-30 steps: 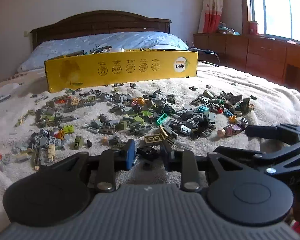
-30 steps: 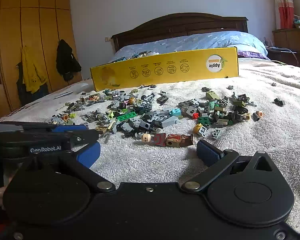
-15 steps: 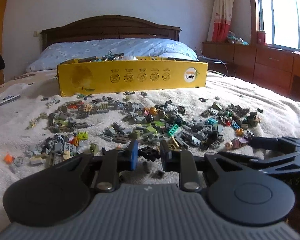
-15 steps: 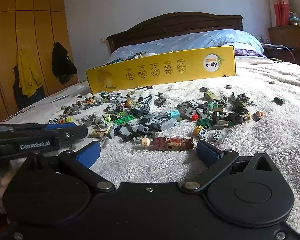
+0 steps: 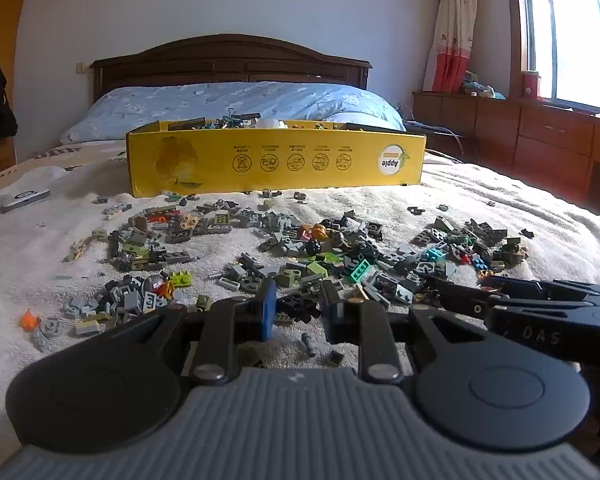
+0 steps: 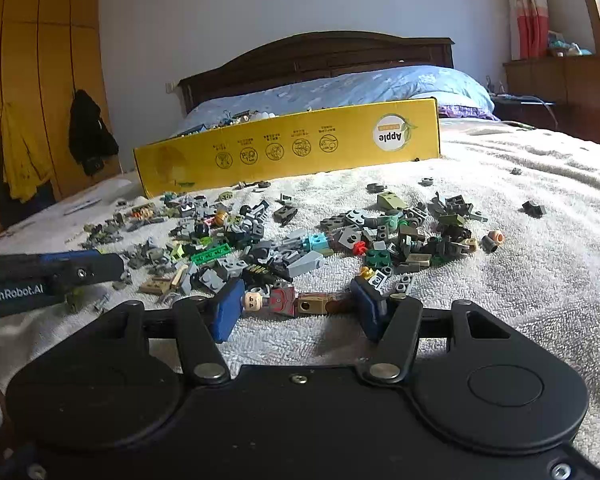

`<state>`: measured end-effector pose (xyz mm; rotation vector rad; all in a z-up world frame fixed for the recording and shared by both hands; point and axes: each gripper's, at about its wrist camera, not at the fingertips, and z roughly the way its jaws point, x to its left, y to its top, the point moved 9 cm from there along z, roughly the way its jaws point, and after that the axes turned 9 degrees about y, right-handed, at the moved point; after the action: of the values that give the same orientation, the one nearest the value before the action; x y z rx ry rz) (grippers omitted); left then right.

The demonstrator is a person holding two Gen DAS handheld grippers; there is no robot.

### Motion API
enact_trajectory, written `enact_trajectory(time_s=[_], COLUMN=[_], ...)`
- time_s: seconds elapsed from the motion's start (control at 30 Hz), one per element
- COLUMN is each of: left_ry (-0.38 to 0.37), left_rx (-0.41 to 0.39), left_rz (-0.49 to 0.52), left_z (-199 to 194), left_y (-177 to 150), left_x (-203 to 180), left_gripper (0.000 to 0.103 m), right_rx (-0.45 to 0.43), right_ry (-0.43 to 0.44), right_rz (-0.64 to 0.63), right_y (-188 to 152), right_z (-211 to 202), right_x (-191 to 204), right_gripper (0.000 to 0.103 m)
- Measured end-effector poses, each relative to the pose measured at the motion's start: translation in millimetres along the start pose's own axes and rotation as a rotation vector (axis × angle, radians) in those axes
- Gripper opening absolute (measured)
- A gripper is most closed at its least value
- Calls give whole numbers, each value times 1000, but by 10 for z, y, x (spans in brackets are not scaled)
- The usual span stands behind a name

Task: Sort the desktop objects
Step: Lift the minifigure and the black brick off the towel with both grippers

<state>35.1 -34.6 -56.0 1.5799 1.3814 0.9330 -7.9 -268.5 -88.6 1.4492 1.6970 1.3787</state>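
Both tongs at the brick pile on the bed.
Left tongs point(image 5: 298, 308) pinched a black brick point(image 5: 298, 305); right tongs point(image 6: 296, 306) were closing around a minifigure point(image 6: 290, 303) lying crosswise between them. Light, rigid, slippery; grip its torso.

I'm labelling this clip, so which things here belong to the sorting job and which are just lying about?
Job:
scattered small plastic bricks
yellow cardboard box
lying toy minifigure, between the closing right claw
black brick piece, in the left claw

Lying about:
blue floral pillow
small silver device
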Motion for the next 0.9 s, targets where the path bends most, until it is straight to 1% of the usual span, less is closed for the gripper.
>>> enact_trajectory(time_s=[0.3, 0.43, 0.63, 0.77, 0.9], left_ry=[23, 26, 35, 43, 49], left_rx=[-14, -35, -66, -81, -113], left_rz=[-9, 2, -5, -19, -36], left_z=[29, 61, 190, 349, 530], left_y=[67, 161, 411, 614, 877], left_x=[59, 72, 106, 147, 215], left_gripper=[28, 28, 28, 28, 28], right_rx=[-26, -24, -21, -23, -32], right_ry=[36, 51, 78, 94, 111], right_rz=[-18, -17, -19, -23, -20], right_y=[176, 247, 407, 587, 806], right_z=[-43, -23, 88, 215, 335], right_x=[42, 49, 45, 29, 5], right_gripper=[56, 56, 56, 56, 56])
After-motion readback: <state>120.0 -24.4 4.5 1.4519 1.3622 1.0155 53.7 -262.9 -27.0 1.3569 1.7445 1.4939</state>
